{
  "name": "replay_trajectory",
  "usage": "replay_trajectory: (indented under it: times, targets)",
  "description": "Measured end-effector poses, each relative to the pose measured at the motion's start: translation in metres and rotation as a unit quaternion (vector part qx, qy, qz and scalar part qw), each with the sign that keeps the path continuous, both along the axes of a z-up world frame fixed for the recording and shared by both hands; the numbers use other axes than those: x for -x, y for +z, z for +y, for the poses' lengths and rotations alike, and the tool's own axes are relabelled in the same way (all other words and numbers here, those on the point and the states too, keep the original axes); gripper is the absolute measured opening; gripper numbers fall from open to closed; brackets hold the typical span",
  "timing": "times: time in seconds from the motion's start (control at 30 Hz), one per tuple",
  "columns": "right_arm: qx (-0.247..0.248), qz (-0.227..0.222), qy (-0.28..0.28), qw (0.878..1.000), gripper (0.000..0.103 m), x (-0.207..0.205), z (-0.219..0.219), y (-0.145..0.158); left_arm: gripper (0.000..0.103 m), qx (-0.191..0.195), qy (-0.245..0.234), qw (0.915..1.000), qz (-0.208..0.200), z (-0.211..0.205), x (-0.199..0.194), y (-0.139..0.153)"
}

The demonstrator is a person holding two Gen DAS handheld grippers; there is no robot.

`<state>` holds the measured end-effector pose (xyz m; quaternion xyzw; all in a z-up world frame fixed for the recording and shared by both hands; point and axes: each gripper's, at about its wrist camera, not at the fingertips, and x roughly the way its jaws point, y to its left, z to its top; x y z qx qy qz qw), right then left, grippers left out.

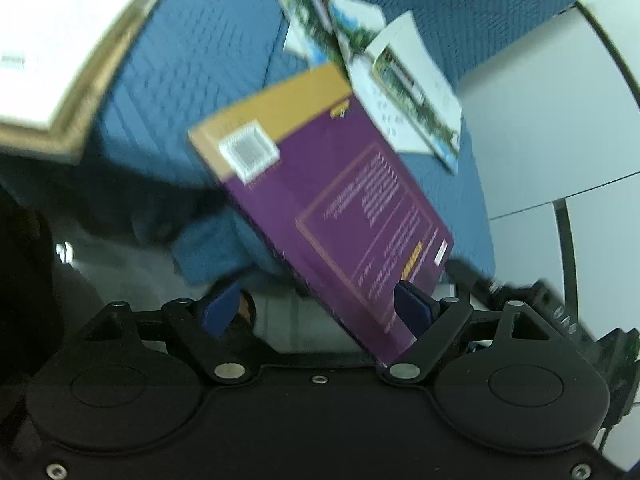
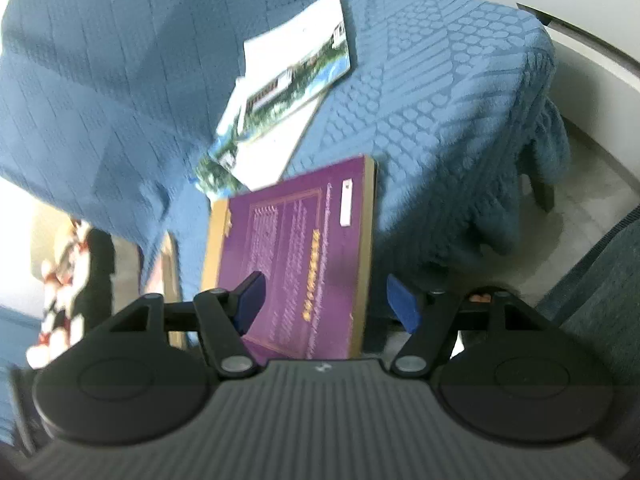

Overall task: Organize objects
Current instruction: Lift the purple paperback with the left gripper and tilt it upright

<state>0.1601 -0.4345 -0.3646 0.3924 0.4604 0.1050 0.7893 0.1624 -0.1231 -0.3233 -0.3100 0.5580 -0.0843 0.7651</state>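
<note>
The purple book [image 2: 296, 256] is lying tilted at the front of the blue cloth [image 2: 440, 92], its near end overhanging toward both grippers. The right gripper [image 2: 326, 300] is standing with its fingers spread: the left pad is lying over the cover, the right pad is off the book's edge, with a gap showing, so it is gripping nothing. I judge the book is being let go here, likely so it rests by the leaflets [image 2: 288, 88] farther back on the cloth.

The left gripper [image 1: 316, 308] is also wide open, with the book's corner between its fingers; whether the right pad is touching the cover, the blur is hiding. Another book [image 1: 60, 40] is showing at that view's upper left, off to one side.
</note>
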Motion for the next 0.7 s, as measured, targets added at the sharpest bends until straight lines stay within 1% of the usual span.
replay_trajectory:
  times: [0.07,0.2,0.3,0.37,0.43,0.5,0.53,0.63,0.7]
  targets:
    - [-0.003,-0.005,0.001,1.0,0.07,-0.002,0.002,0.0,0.083,0.022,0.002,0.9997,0.011,-0.004,0.002,-0.01]
    - [-0.005,0.003,0.006,1.0,0.07,-0.008,0.003,-0.004,0.083,0.065,0.012,0.9969,0.044,-0.011,0.005,-0.03]
    - [-0.011,0.011,0.002,1.0,0.07,-0.01,0.001,-0.009,0.082,0.102,0.017,0.9931,0.055,-0.019,0.006,-0.042]
    - [-0.015,0.016,0.0,1.0,0.07,-0.013,-0.001,-0.011,0.081,0.115,0.016,0.9914,0.059,-0.024,0.006,-0.047]
    - [-0.02,0.017,-0.003,1.0,0.07,-0.013,-0.002,-0.013,0.078,0.132,0.018,0.989,0.064,-0.03,0.006,-0.053]
    - [-0.027,0.017,-0.005,0.999,0.07,-0.013,-0.003,-0.014,0.072,0.153,0.022,0.9857,0.069,-0.033,0.008,-0.06]
    - [-0.029,0.018,-0.005,0.999,0.07,-0.013,-0.003,-0.014,0.07,0.162,0.025,0.9839,0.07,-0.033,0.009,-0.062]
    - [-0.029,0.018,-0.004,0.999,0.07,-0.013,-0.003,-0.014,0.057,0.189,0.03,0.9784,0.079,-0.034,0.011,-0.07]
    - [-0.029,0.018,-0.004,0.999,0.07,-0.013,-0.002,-0.014,0.039,0.195,0.032,0.9771,0.078,-0.035,0.012,-0.071]
